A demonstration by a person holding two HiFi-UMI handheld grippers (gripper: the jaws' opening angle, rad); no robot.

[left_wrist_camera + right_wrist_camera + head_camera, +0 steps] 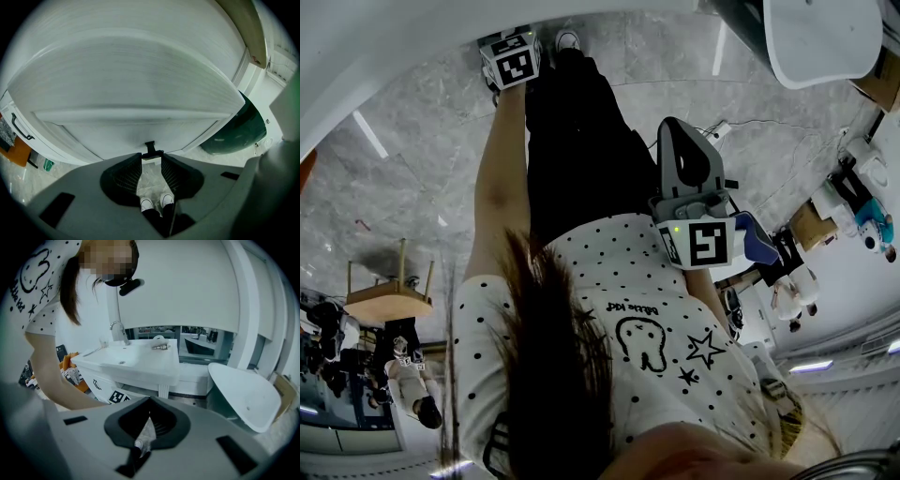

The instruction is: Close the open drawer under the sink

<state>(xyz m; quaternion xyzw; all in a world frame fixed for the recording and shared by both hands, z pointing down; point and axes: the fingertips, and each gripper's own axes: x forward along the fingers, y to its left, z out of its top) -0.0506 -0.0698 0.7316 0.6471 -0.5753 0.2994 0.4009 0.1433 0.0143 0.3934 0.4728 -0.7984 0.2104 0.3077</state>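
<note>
The person in the dotted shirt is bending over the grey marbled floor (403, 141) and holding the left gripper (151, 159) released. Its two ribbed black pads (129, 176) are standing apart with only floor and white shoes (146, 204) between them, and they are facing a broad, smooth white panel (126, 84). The right gripper (149, 419) is being held clenched, its tips meeting on nothing. The drawer (91, 376), a flat white front with a thin black handle (97, 384), is sitting just under the glossy rectangular sink (140, 364) with a curved metal tap (119, 331); how far it is standing out I cannot tell.
</note>
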